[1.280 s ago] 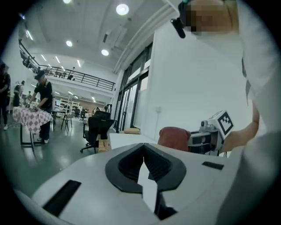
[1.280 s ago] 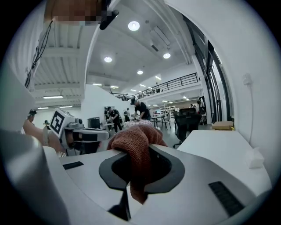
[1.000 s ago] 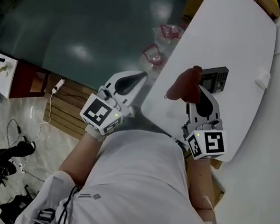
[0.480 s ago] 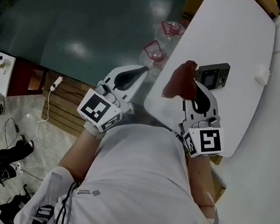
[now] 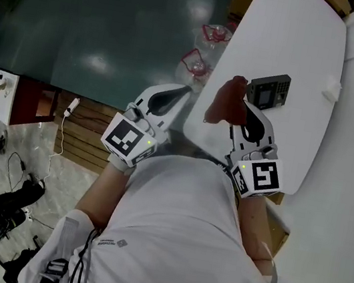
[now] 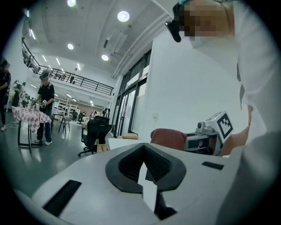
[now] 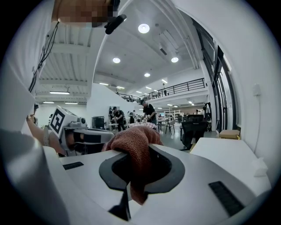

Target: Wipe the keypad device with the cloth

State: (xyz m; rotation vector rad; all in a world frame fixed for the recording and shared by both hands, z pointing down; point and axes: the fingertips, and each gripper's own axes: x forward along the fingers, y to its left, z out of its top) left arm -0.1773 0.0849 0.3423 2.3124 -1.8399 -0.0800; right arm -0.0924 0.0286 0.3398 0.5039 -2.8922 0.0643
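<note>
**Head view:** A person in a white shirt holds two grippers at the near end of a white table. The right gripper is clamped on a rust-brown cloth, which bunches up past its jaws. The dark keypad device lies on the table just at one o'clock of the cloth (whether the two touch cannot be told). The left gripper hangs at nine o'clock of the right one, off the table's edge and over the dark green floor.

**Left gripper view:** The jaws stand pressed together with nothing between them. The cloth shows beyond them at one o'clock.

**Right gripper view:** The cloth is pinched between the jaws, humped over their tips and trailing down the gap. The left gripper shows at nine o'clock.
</note>
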